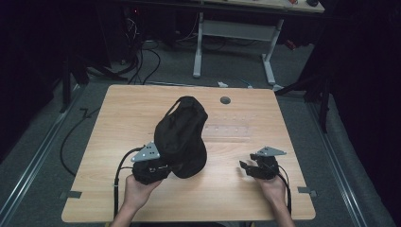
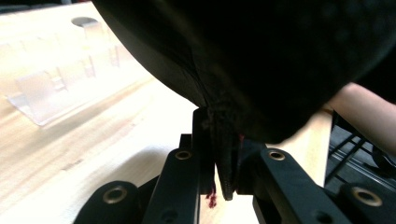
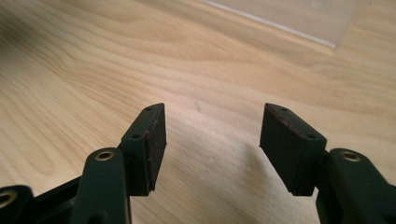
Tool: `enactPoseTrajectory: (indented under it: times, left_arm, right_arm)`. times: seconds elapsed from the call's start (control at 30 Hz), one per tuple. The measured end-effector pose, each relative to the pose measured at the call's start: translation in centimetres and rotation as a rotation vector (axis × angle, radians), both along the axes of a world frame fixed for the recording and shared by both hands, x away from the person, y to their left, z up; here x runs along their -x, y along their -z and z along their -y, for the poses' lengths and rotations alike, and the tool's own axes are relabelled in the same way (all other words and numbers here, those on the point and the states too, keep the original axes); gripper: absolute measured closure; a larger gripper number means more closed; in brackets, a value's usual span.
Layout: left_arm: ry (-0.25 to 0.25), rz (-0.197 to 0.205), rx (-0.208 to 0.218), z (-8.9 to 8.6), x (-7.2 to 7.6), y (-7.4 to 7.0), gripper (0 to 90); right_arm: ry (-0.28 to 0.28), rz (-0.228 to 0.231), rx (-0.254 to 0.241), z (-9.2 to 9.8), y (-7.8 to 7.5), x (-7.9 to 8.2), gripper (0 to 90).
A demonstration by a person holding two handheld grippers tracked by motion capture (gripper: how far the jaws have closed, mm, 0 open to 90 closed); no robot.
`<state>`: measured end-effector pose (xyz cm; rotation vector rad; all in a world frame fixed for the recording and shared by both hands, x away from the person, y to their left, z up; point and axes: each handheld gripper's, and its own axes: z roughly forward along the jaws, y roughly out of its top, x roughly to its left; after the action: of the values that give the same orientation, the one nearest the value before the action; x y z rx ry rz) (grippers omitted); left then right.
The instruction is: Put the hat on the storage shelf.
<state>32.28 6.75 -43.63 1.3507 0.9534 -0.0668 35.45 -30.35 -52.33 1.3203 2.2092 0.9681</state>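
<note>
Wooden table (image 1: 118,198) in a dark room, cables on the floor behind. Near edge: left gripper (image 1: 163,166) had its jaws clamped on a seam of the black bag (image 1: 182,137), right gripper (image 1: 248,169) sat empty toward the near right corner, jaws wide apart. Bag stood mid-table, tilted, long axis running near-to-far, handle loop at the far end. Judged: bag gripped one-sided; second grip pending. Clear tray (image 1: 227,130) lay beyond.

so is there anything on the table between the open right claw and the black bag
Nothing visible does. Bare wood lies between the right claw and the black bag, which the left claw grips by its edge. A clear plastic tray sits farther back, off that line.
</note>
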Motion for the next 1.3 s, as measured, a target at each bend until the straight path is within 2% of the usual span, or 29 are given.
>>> enactPoseTrajectory:
  times: [0.07, 0.17, 0.33, 0.47, 0.73, 1.03, 1.3]
  left_arm:
    - [-0.014, 0.005, 0.007, -0.1, -0.2, -0.2, 82.7]
    - [-0.038, 0.004, 0.007, -0.2, -0.8, -0.3, 82.7]
    - [-0.057, -0.011, 0.012, 0.0, -1.6, -0.7, 82.6]
    - [-0.059, -0.006, 0.007, 0.4, -1.9, -1.1, 82.5]
    - [-0.071, 0.019, 0.004, 0.7, -2.4, -2.1, 82.7]
    - [-0.107, 0.072, -0.039, 0.5, -3.0, -4.8, 82.7]
    - [-0.179, 0.093, -0.035, -0.2, -4.9, -4.7, 82.7]
  right_arm:
    - [0.011, -0.003, 0.024, 0.2, 0.5, 0.1, 40.7]
    - [0.021, 0.019, 0.033, 0.5, 0.7, 0.4, 39.8]
    - [0.036, 0.018, 0.035, 0.5, 0.7, 0.5, 37.9]
    - [0.052, 0.017, 0.037, 0.4, 0.7, 0.6, 36.4]
    - [0.059, 0.015, 0.035, 0.4, 0.7, 0.6, 35.8]
    - [0.059, 0.014, 0.036, 0.4, 0.7, 0.6, 35.1]
    - [0.063, 0.012, 0.034, 0.4, 0.7, 0.5, 34.9]
